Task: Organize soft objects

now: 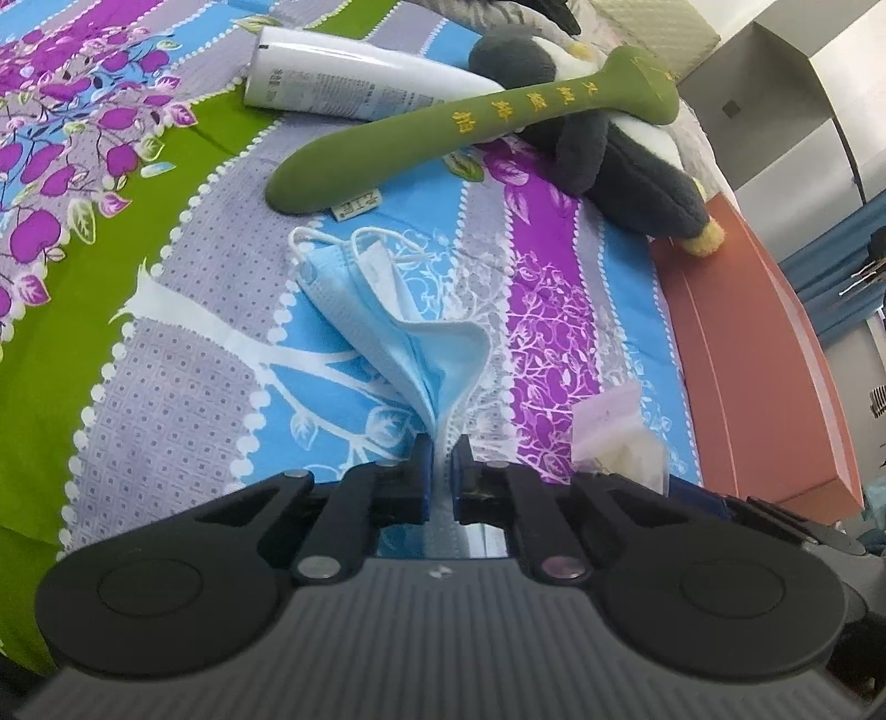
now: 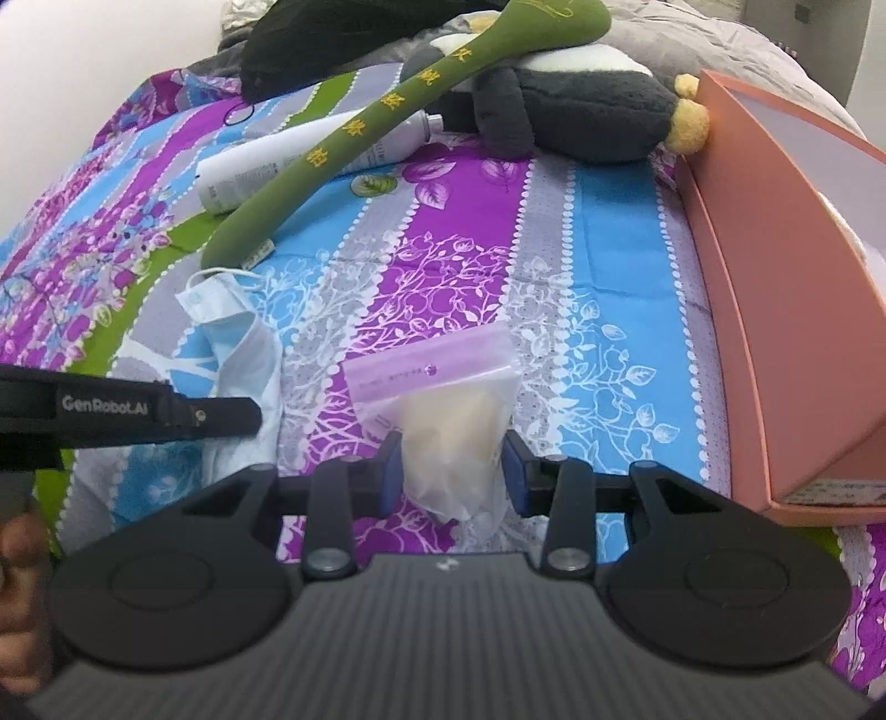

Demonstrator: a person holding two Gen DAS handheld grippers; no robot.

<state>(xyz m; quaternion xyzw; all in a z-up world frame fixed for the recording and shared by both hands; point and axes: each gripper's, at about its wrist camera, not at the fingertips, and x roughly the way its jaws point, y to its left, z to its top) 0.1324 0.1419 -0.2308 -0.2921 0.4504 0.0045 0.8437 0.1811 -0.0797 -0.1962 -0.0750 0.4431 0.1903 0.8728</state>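
The left gripper (image 1: 441, 465) is clamped on the near corner of the mask (image 1: 387, 327). The right gripper (image 2: 453, 471) is half closed around the bag (image 2: 448, 421). The box (image 2: 786, 310) lies to the right, nearer the right gripper.

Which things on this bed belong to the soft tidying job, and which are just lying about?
Job:
blue face mask
zip bag of soft white stuff
penguin plush
green padded stick
orange box

Lying about:
white bottle
black cloth
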